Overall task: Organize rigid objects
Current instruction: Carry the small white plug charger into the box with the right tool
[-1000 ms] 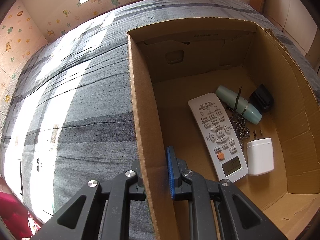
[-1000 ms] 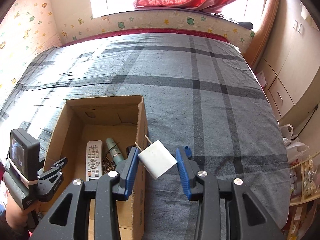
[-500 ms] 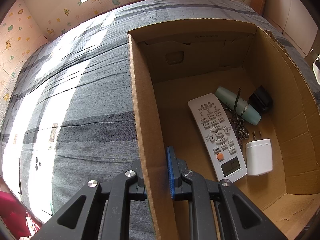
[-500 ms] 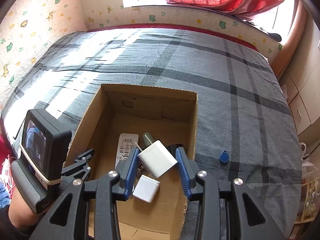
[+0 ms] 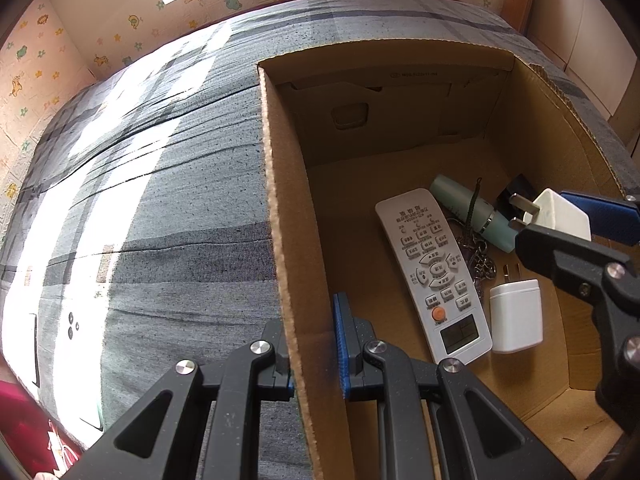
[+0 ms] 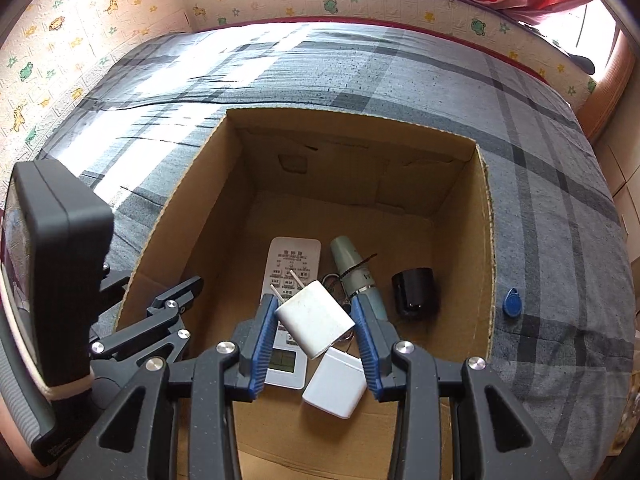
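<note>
Right wrist: charger (image 6: 315,320) between fingers (image 6: 260,332).

surface: plaid bed (image 6: 540,128) | on it: cardboard box (image 6: 486,240), blue key fob (image 6: 512,302)

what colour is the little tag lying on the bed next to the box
Blue. The tag lies on the grey plaid bedcover just outside the cardboard box, clearest in the right wrist view.

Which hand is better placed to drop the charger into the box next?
Right. The right gripper already holds the charger over the box, above the remote. The left gripper is clamped on the box wall.
</note>
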